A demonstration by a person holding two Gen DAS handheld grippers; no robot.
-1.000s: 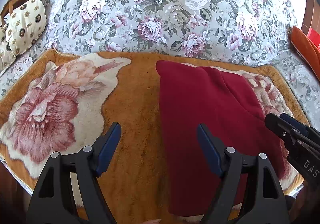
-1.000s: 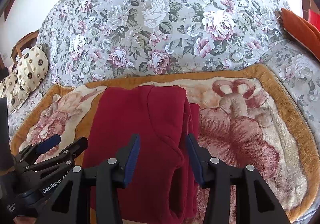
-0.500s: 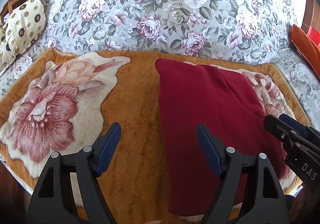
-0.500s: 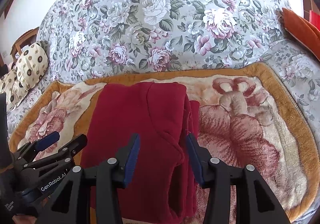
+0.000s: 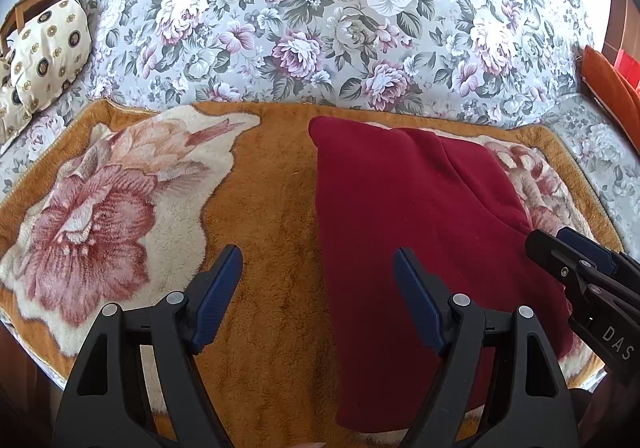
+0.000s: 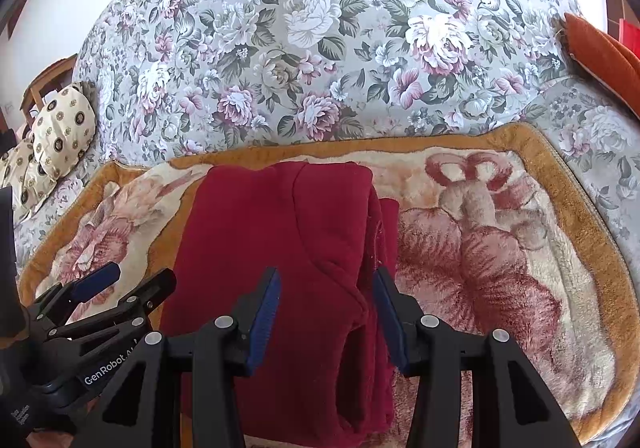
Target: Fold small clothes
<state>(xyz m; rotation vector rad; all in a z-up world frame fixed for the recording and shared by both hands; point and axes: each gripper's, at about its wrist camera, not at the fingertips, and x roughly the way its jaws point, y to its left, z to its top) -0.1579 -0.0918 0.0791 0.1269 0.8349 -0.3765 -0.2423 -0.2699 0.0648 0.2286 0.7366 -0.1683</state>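
Observation:
A dark red garment (image 5: 420,232) lies folded into a long rectangle on a fleece blanket; it also shows in the right wrist view (image 6: 280,256). My left gripper (image 5: 318,290) is open and empty, held above the garment's left edge. My right gripper (image 6: 326,302) is open and empty, held above the garment's right side, where folded layers show. The right gripper shows at the right edge of the left wrist view (image 5: 580,276). The left gripper shows at the left in the right wrist view (image 6: 120,284).
The orange fleece blanket (image 5: 264,208) with a rose print covers a sofa seat. The floral sofa back (image 5: 320,20) rises behind. A cream patterned cushion (image 5: 48,52) sits at the far left. An orange cushion (image 6: 600,56) sits at the far right.
Both grippers have drawn back slightly and the garment sits a little farther off in both views. The garment has not moved on the blanket.

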